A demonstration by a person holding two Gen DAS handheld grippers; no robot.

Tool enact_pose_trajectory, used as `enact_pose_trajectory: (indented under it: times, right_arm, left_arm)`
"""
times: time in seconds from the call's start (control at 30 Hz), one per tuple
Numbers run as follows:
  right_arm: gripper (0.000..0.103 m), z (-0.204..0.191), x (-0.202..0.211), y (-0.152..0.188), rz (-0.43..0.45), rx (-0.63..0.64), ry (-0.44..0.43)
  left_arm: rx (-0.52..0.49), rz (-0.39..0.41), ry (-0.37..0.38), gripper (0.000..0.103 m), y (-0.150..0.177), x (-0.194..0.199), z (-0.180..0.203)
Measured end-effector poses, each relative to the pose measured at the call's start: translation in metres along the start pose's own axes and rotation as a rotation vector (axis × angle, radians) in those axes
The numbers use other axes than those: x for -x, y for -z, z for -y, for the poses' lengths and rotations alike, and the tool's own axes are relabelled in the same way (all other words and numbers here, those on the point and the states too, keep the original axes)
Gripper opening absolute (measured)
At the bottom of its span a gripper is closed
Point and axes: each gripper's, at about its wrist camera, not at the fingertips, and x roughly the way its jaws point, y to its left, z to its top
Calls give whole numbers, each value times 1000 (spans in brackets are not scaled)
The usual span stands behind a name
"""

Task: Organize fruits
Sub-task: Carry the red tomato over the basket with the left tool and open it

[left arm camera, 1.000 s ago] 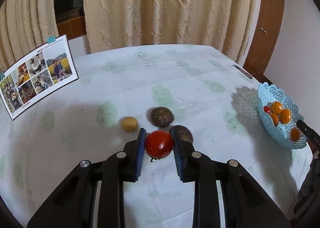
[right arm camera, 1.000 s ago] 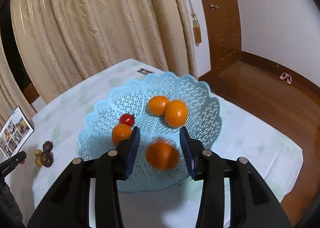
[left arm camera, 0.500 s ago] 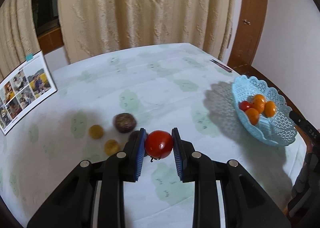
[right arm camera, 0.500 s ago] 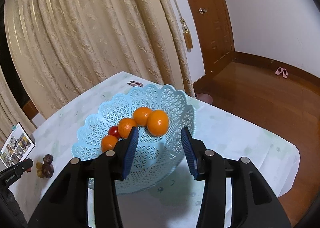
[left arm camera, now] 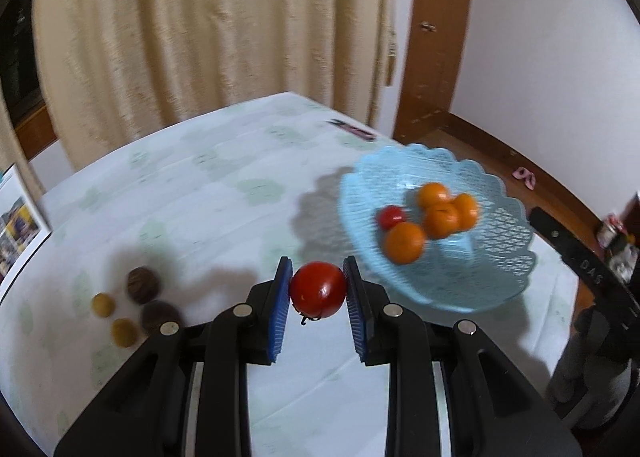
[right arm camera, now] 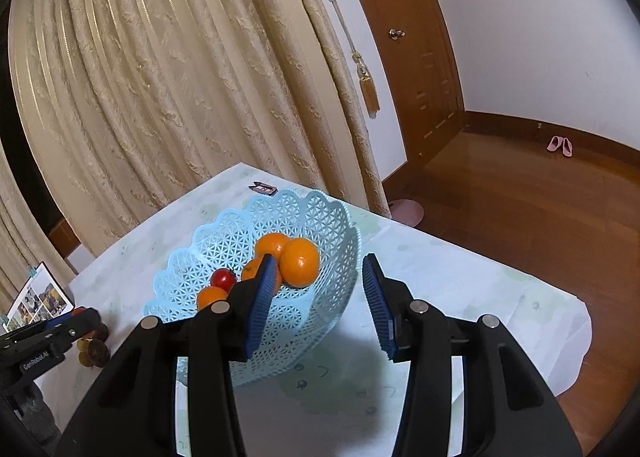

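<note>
Tomato [left arm camera: 318,289] gripped in left gripper [left arm camera: 318,309] jaws near blue basket [left arm camera: 500,277] of oranges [left arm camera: 404,243]; right gripper [right arm camera: 320,305] jaws open, empty.

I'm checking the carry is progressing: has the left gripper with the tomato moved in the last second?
Yes. The left gripper, shut on the tomato, has swung right toward the blue basket, away from the dark fruits.
</note>
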Motion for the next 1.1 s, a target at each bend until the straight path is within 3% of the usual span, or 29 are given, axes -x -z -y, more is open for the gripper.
enact_pose_trajectory:
  times: [0.27,0.57,0.63,0.67,0.9,1.0,1.1]
  right_arm:
    - [46,3,0,2,-3,-12,-3]
    - [46,4,-2,3,-8,-16,-3]
    - [46,4,-1,4,-8,-16,-3]
    - [46,4,-1,4,-9,-16,-4]
    - [47,1,0,5,-7,-12,-11]
    - [55,0,2,5,2,-15,-11]
    - [55,-3,4,5,6,-10,-15]
  left_arm:
    - [-76,3,81,27,-10,-13,46]
    - [-88,-8,169,28,-8,-24,68]
    - [-79,-11,164,36,-8,-24,65]
    - [-74,-8,158,45,-9,-24,63]
    - [-22,1,109,60,-11,-21,41]
    - [-9,0,82,69,-10,-19,34]
    - [-1,3,61,70,-8,-17,27]
